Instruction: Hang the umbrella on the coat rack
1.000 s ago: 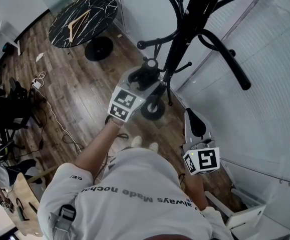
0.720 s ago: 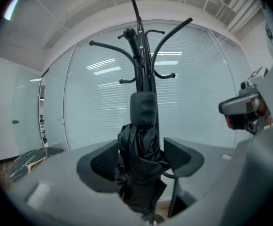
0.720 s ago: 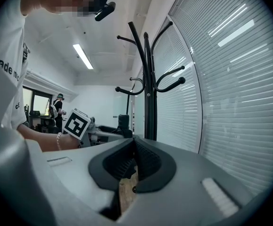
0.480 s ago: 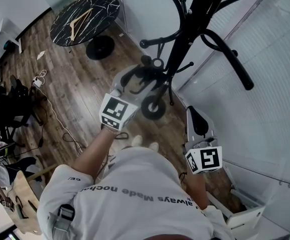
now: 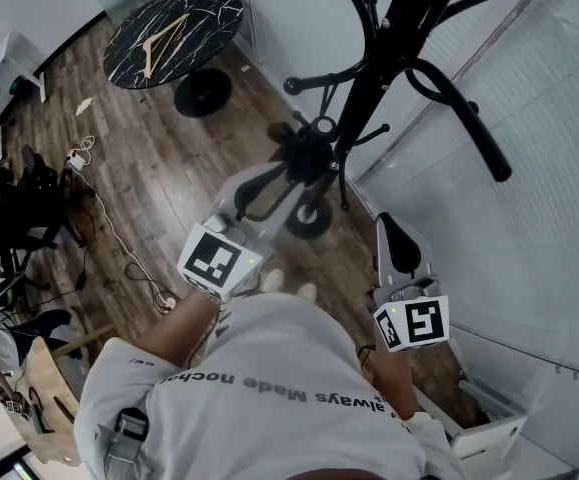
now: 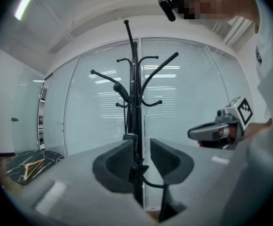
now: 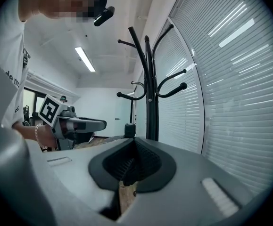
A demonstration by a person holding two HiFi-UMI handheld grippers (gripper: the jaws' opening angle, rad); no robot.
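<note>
The short black folded umbrella (image 5: 307, 150) with a round cap on its top end hangs upright just beside the pole of the black metal coat rack with curved hooks (image 5: 390, 40), on the side towards the person and below the low hooks; which hook carries it cannot be made out. In the left gripper view its dark body and a thin curved loop show low down, in front of the pole. Compared with a second ago, the left gripper (image 5: 287, 176) has drawn back from the umbrella towards the person. Its marker cube now sits lower and further left in the head view, while the umbrella has kept its place by the pole. The left gripper's jaws, which stood wide then, have just been closing. They are now narrow, with a slim gap between the dark pads through which the pole and umbrella are seen beyond, and the pads do not press on either. The right gripper (image 5: 386, 222) has not shifted. It is held level near the frosted glass wall (image 5: 529, 258), well apart from the umbrella, with its jaws pressed together on nothing.
</note>
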